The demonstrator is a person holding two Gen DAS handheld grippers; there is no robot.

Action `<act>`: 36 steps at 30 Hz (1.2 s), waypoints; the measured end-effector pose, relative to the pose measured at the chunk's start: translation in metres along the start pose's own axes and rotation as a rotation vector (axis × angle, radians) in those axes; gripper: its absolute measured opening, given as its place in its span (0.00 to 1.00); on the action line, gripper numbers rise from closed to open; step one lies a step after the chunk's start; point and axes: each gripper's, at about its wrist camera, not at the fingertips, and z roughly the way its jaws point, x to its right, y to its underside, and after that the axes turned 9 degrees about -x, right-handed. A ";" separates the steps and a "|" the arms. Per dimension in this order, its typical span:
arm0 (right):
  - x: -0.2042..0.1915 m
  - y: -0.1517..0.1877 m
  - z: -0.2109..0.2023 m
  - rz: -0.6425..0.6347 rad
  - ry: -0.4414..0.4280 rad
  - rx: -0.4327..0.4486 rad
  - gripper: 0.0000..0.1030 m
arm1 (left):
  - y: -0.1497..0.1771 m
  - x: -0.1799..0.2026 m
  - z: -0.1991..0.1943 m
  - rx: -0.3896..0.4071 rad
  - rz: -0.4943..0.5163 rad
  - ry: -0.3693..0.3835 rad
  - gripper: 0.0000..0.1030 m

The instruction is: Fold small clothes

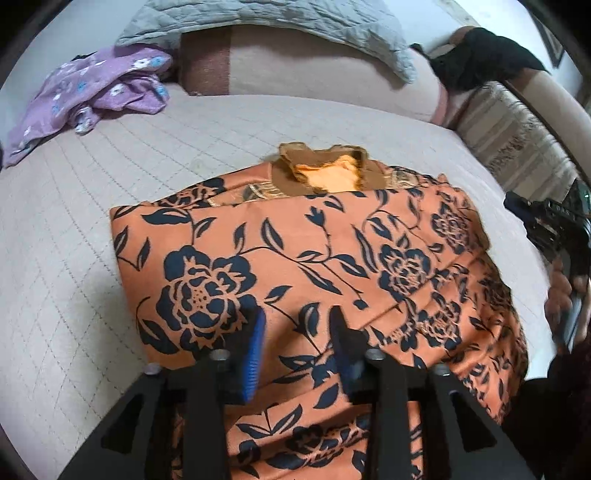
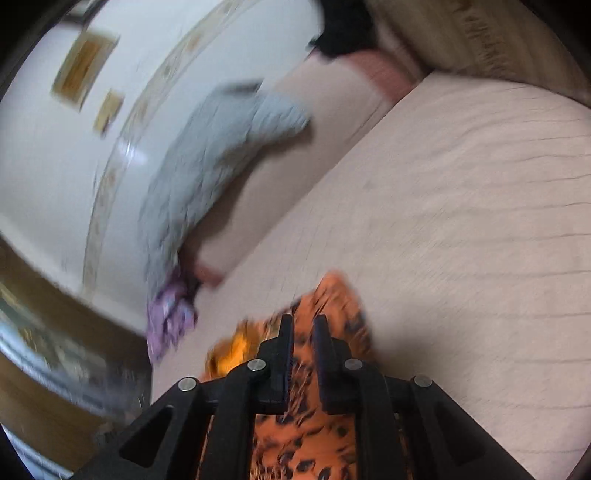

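An orange garment with a dark floral print (image 1: 295,266) lies partly folded on the beige quilted bed cover (image 1: 74,258), its brown collar and yellow lining (image 1: 328,173) at the far side. My left gripper (image 1: 299,325) hovers over the garment's near part, open, with nothing between its blue-padded fingers. In the blurred right wrist view my right gripper (image 2: 303,325) is above the garment's edge (image 2: 332,295), fingers a little apart and empty. The right gripper with the hand that holds it also shows at the right edge of the left wrist view (image 1: 561,236).
A crumpled purple flowered garment (image 1: 92,92) lies at the far left of the bed. A grey quilted blanket (image 1: 280,22) drapes over pink bolster cushions (image 1: 314,74). A black cloth (image 1: 480,55) and a striped cushion (image 1: 517,140) sit at the far right.
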 end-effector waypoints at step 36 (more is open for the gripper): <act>-0.104 0.088 -0.017 -0.397 -0.023 0.047 0.80 | 0.031 0.088 -0.072 0.306 0.032 -0.534 0.79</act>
